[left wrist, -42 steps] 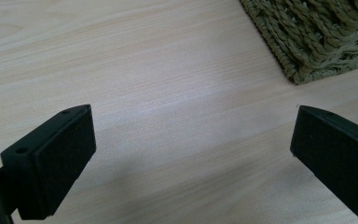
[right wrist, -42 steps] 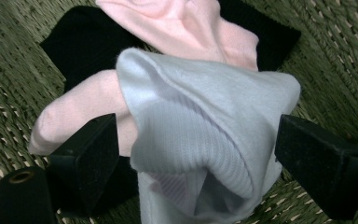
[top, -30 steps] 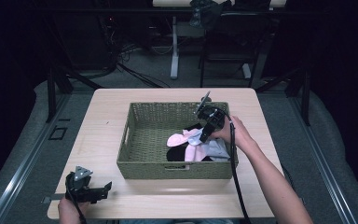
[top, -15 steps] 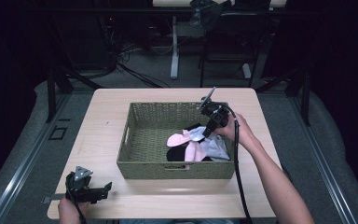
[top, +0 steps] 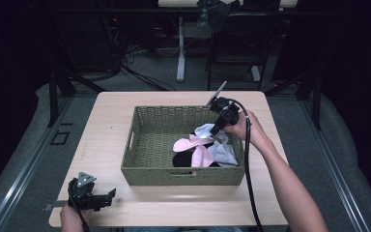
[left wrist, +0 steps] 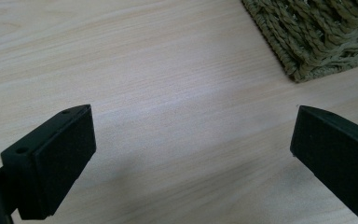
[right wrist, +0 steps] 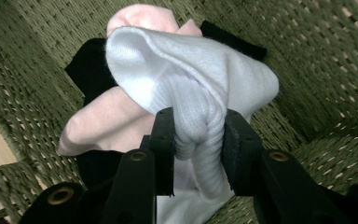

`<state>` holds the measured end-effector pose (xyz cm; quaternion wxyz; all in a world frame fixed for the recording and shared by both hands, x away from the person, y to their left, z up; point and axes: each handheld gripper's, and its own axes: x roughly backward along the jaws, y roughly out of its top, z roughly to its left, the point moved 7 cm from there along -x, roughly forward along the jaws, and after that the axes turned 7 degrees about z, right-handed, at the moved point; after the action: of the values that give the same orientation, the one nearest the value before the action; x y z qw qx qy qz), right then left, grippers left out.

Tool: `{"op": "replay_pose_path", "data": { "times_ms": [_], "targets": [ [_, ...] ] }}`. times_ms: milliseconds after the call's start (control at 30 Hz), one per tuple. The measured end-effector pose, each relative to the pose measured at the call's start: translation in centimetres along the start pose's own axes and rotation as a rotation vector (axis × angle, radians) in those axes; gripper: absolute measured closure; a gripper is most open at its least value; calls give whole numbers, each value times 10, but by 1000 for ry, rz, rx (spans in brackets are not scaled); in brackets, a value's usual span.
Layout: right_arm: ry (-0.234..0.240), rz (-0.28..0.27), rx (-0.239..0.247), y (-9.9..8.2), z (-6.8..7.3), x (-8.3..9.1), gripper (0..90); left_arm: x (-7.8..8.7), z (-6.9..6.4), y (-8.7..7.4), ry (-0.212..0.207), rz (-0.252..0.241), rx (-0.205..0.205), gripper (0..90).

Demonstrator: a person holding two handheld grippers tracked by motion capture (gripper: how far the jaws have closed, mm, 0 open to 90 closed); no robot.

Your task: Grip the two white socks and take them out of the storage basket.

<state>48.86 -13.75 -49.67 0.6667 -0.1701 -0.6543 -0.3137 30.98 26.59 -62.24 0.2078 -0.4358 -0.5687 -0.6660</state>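
The wooden surface (top: 106, 121) carries everything here, and I take the woven green basket (top: 149, 145) at its middle as my landmark; the basket is open at the top, and its wall (right wrist: 37, 60) rises around the clothes inside. In the right half of the basket lies a small heap of socks: a pink sock (top: 189, 143), a black sock (top: 181, 158) under it, and the white sock (top: 206, 130) on top. My right gripper (top: 216, 129) reaches into the basket from its right rim; its jaws have just been closing, and now they press on the white sock (right wrist: 191, 93), which is bunched between the pads and partly lifted above the other socks. My left gripper (top: 107, 195) rests on the surface in front of the left corner of the basket, near it but apart; its jaws stand wide open, with only bare wood between them (left wrist: 186, 154).
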Motion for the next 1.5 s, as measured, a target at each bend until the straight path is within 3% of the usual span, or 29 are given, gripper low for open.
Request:
{"op": "replay_pose_path", "data": {
  "times_ms": [1100, 1500],
  "targets": [
    [-23, -99, 33, 10, 11, 70, 681, 0, 0, 0, 3, 1, -2, 1],
    [-54, -139, 20, -1, 9, 99, 681, 0, 0, 0, 1, -3, 1, 1]
  ]
}}
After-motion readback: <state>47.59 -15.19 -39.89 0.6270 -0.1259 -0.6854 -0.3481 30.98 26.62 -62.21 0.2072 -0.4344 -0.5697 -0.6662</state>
